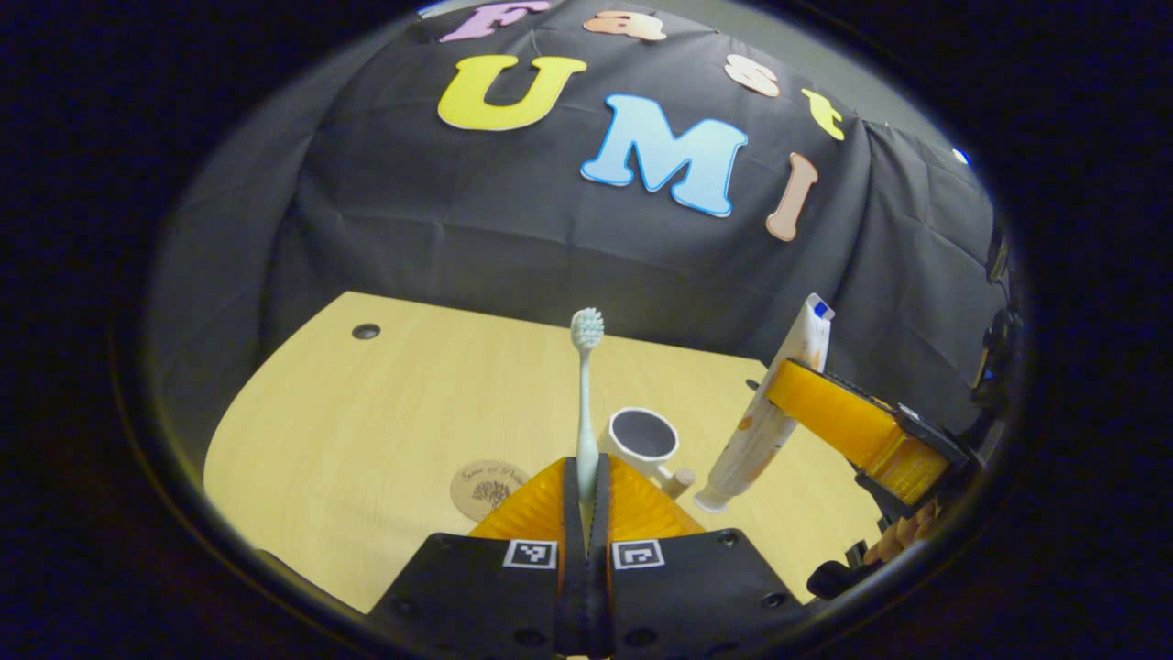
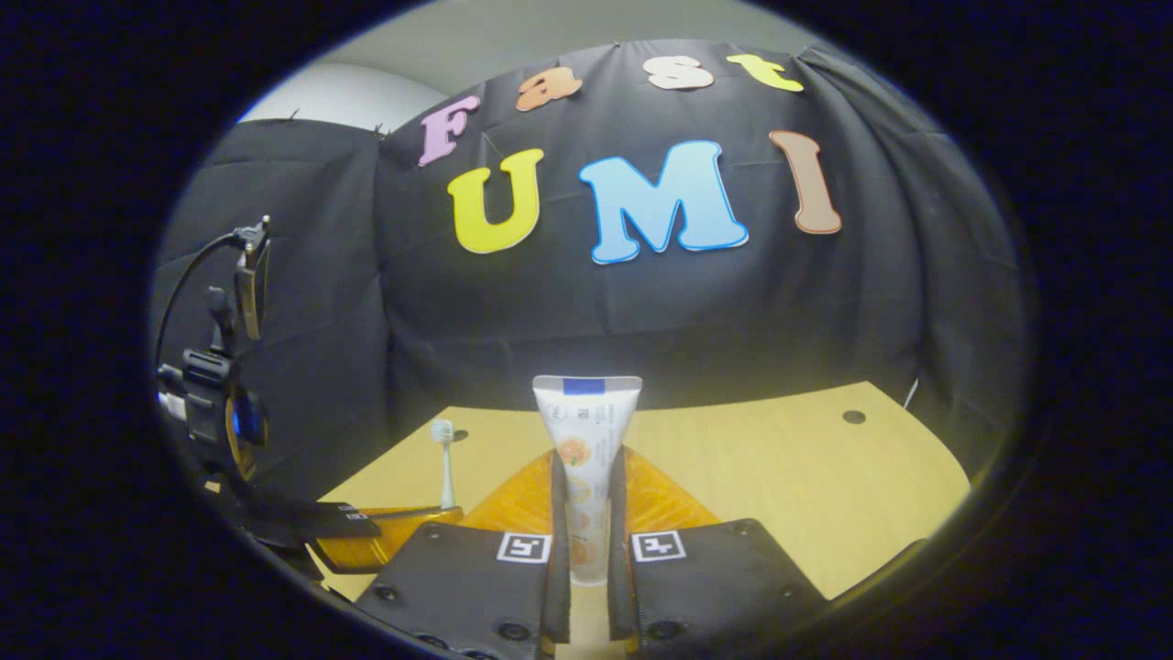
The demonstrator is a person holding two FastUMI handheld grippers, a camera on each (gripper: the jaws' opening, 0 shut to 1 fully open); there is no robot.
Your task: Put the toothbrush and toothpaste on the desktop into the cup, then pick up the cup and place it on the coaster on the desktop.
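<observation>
Here, in the left gripper view: left tool [image 1: 586, 490] clamped on a pale toothbrush [image 1: 586, 403], both orange fingers [image 1: 531, 509] pressed to the handle, bristle head up and well above the wooden table [image 1: 367, 431]. Just behind the fingers, a white cup [image 1: 641, 440] with a dark inside, standing on the table, handle toward the camera. Left of the cup, a round wooden coaster [image 1: 487, 488], flat on the table and apart from the cup. To the right, right tool [image 1: 779, 403] gripping a white toothpaste tube [image 1: 770, 412], tilted, cap end down and near the table beside the cup.

Next, in the right gripper view: right tool [image 2: 586, 513] closed on the toothpaste tube [image 2: 586, 449], one finger [image 2: 559, 486] pressed to each side, flat crimped end upward, held over the table [image 2: 779, 477]. At lower left, left tool [image 2: 431, 518] with the toothbrush [image 2: 443, 458] upright between its fingers. Farther left, a black clamp stand [image 2: 215, 367] with a cable, against the booth wall.
</observation>
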